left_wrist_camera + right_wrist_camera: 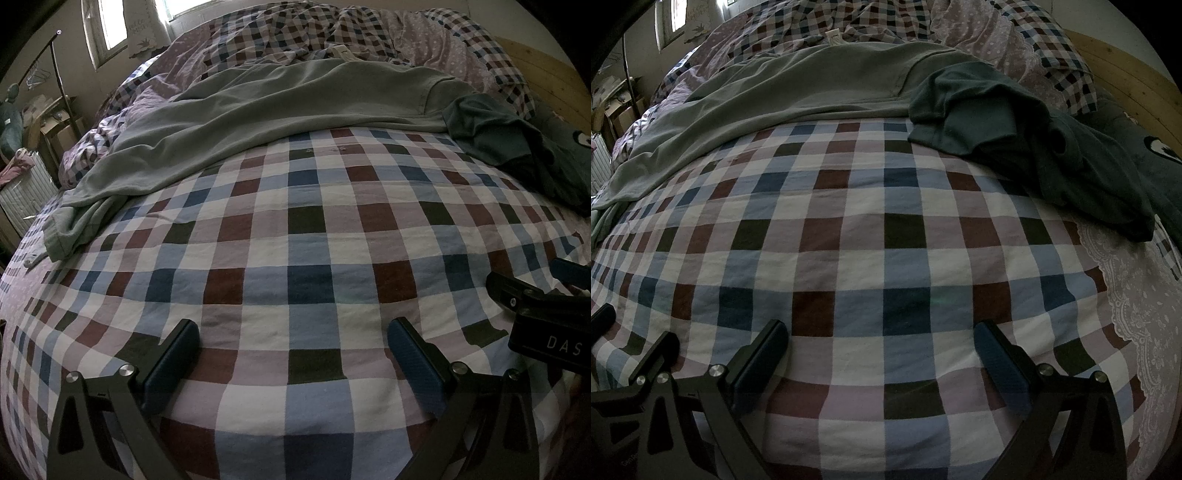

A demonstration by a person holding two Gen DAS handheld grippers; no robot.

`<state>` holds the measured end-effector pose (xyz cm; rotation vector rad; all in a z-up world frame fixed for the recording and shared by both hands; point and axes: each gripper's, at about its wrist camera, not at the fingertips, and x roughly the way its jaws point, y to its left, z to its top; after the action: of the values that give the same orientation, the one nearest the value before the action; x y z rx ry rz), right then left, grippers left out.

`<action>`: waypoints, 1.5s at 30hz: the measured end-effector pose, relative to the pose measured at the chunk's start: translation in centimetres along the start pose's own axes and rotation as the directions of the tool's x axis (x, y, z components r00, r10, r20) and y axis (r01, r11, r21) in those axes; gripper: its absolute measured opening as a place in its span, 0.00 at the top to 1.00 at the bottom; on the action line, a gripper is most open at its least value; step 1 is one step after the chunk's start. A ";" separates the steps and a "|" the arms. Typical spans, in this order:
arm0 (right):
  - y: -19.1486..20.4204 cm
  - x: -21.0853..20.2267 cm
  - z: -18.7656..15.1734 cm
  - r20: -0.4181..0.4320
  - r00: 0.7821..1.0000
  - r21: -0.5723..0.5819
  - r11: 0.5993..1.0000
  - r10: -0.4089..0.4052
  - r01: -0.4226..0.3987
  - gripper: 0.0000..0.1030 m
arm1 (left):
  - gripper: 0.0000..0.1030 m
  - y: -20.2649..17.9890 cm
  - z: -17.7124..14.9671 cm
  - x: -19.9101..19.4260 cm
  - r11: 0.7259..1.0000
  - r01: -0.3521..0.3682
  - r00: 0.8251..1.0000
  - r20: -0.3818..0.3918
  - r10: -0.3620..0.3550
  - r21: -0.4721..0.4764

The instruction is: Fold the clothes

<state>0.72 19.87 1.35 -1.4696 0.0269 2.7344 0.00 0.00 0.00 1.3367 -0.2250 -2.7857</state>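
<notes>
Two garments lie on the checked bedspread [295,236]: one pale green shirt [280,110] spread across the far side, and one dark green shirt [1015,129] bunched at its right end, overlapping it. Two grippers hover over bare cloth, the left gripper [293,350] and the right gripper [881,350], each with fingers wide apart, gripping nothing. Rumpled bedding, a wooden headboard [546,85], a window [107,29] and boxes surround the bed.

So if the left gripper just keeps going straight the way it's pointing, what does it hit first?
Most likely the bare checked bedcover. The open, empty left gripper angles down at it, well short of the light green garment, though depth is hard to judge.
</notes>
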 end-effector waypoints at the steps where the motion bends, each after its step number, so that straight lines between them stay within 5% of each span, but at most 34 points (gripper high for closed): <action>1: 0.0 0.0 0.0 0.000 1.000 0.000 1.000 0.001 -0.001 0.00 | 0.00 0.0 0.0 0.0 1.000 0.000 1.000 0.000 0.000 0.000; 27: 0.1 0.1 0.0 0.001 1.000 0.001 1.000 -0.003 0.003 0.00 | 0.00 0.0 -0.1 -0.1 1.000 0.007 1.000 -0.019 -0.007 -0.014; 45: -0.4 0.3 0.8 -0.039 0.995 -0.044 0.995 0.088 -0.090 0.00 | 0.00 0.7 0.0 -0.2 0.995 0.099 0.994 -0.050 -0.101 -0.028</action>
<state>-0.10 20.30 1.55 -1.5687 0.0316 2.7950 0.09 -0.65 0.31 1.4509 -0.1238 -2.8197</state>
